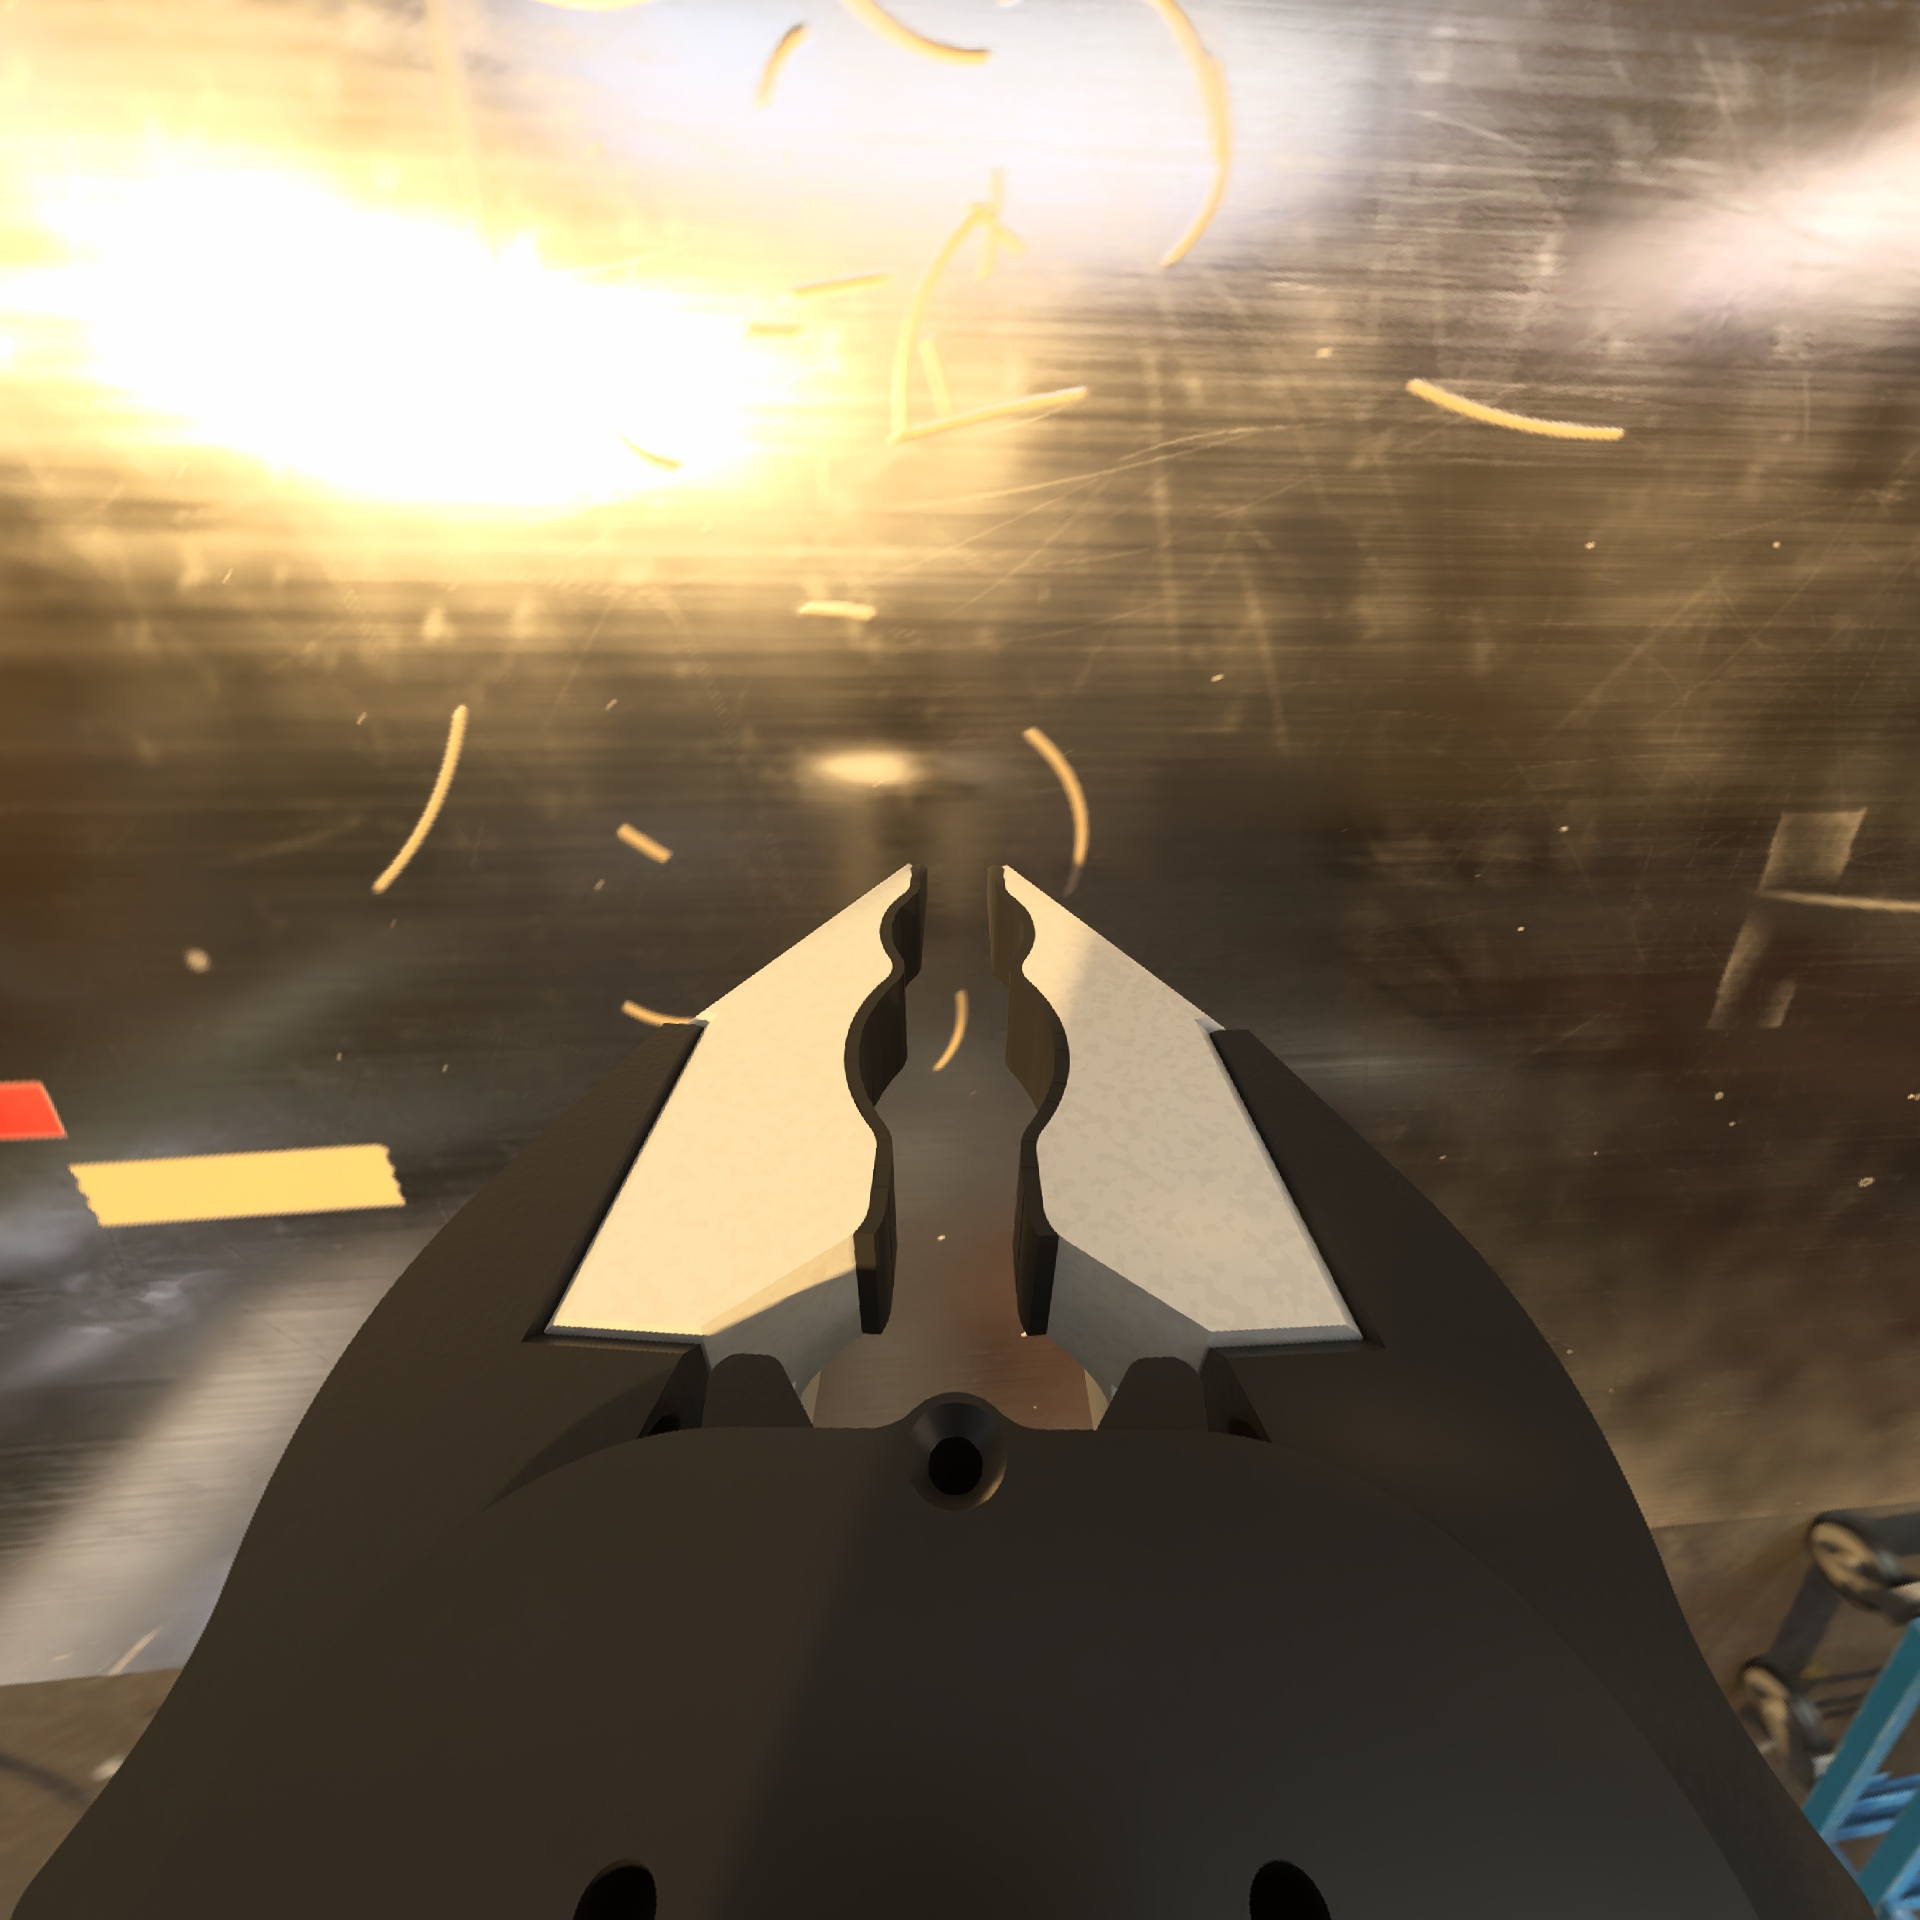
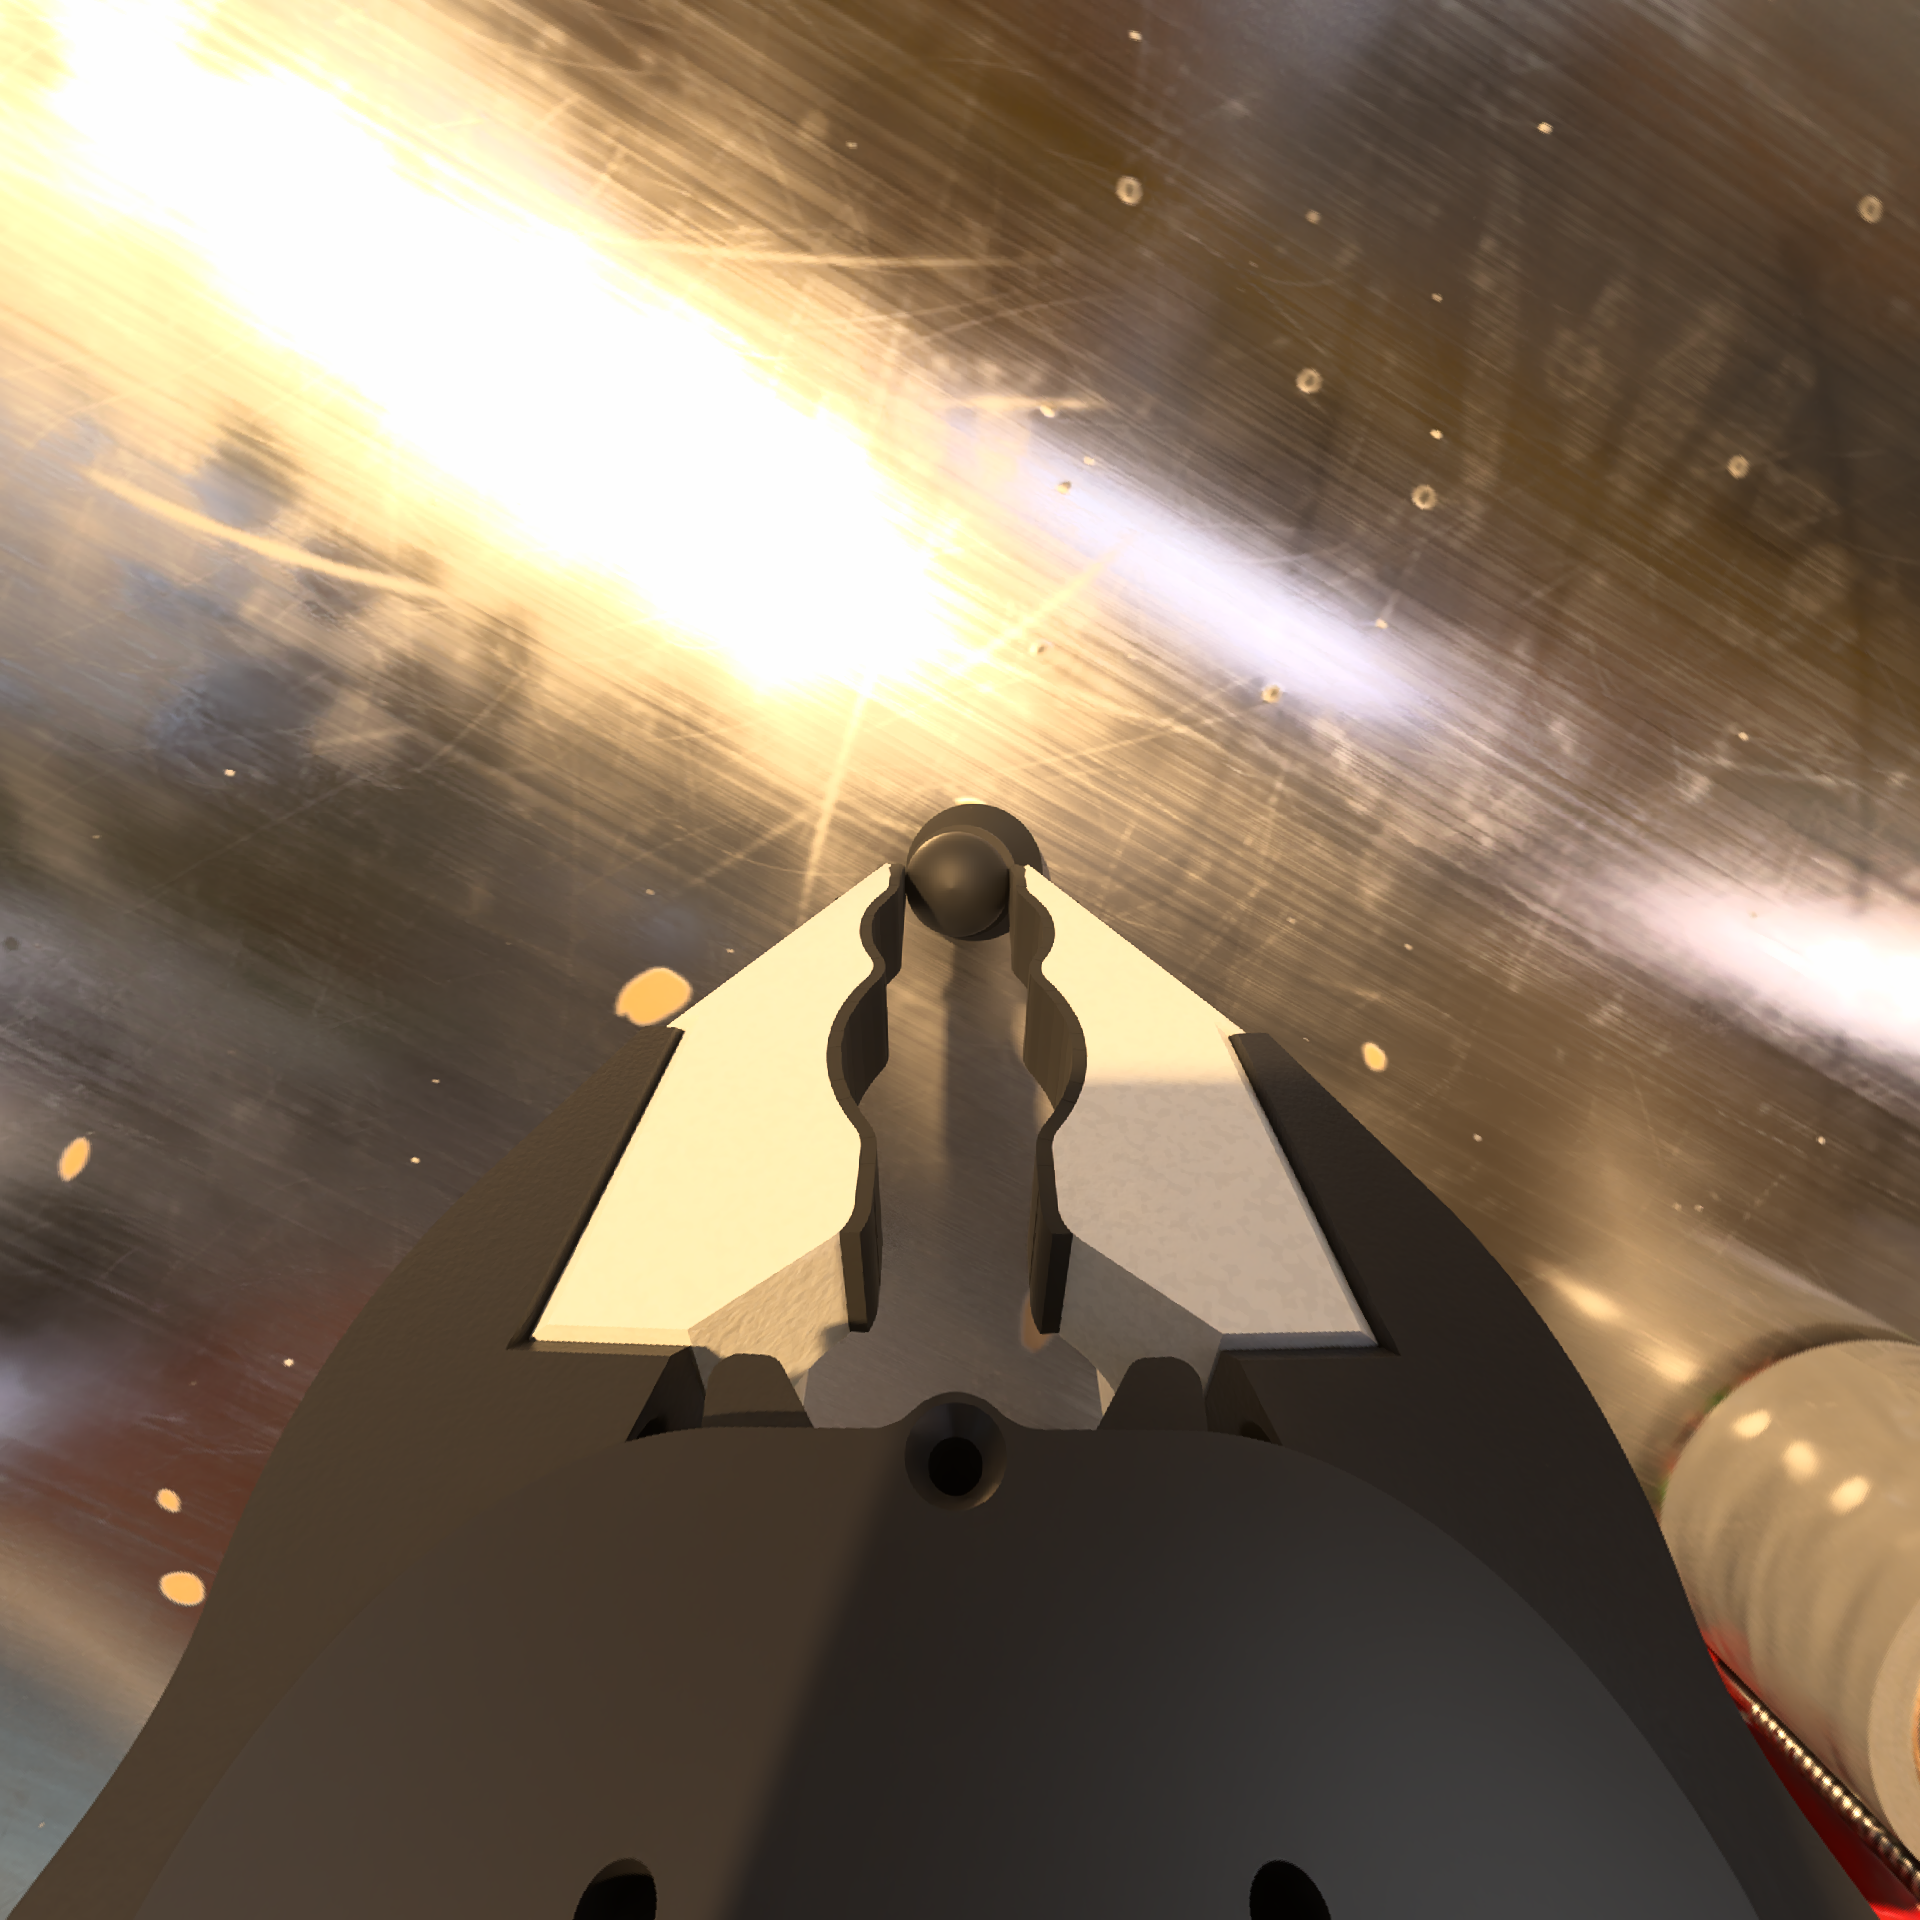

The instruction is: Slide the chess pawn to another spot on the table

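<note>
Right gripper (image 2: pixel 958 883) sits closest, its 2 fingers clamped on the round dark head of the chess pawn (image 2: pixel 957 891), right at the fingertips. Pawn stands on the bench (image 2: pixel 1455 520), a scratched, shiny metal surface with strong glare across the upper left. Pawn's lower body is hidden behind its head and the fingers, so I cannot tell how it meets the bench. Pale cylinder (image 2: pixel 1808 1558) lies at the lower right edge of the right wrist view, close beside that gripper, with something red just under it.

Left gripper (image 1: pixel 957 878) has its 2 fingers nearly together, a narrow gap between the tips, nothing in it. It points across the same scratched bench (image 1: pixel 1351 623). Yellow strip (image 1: pixel 239 1184) and a red patch (image 1: pixel 29 1110) lie on the bench to its left. Blue frame (image 1: pixel 1870 1756) with small wheels shows at the lower right corner, off the bench edge.
</note>
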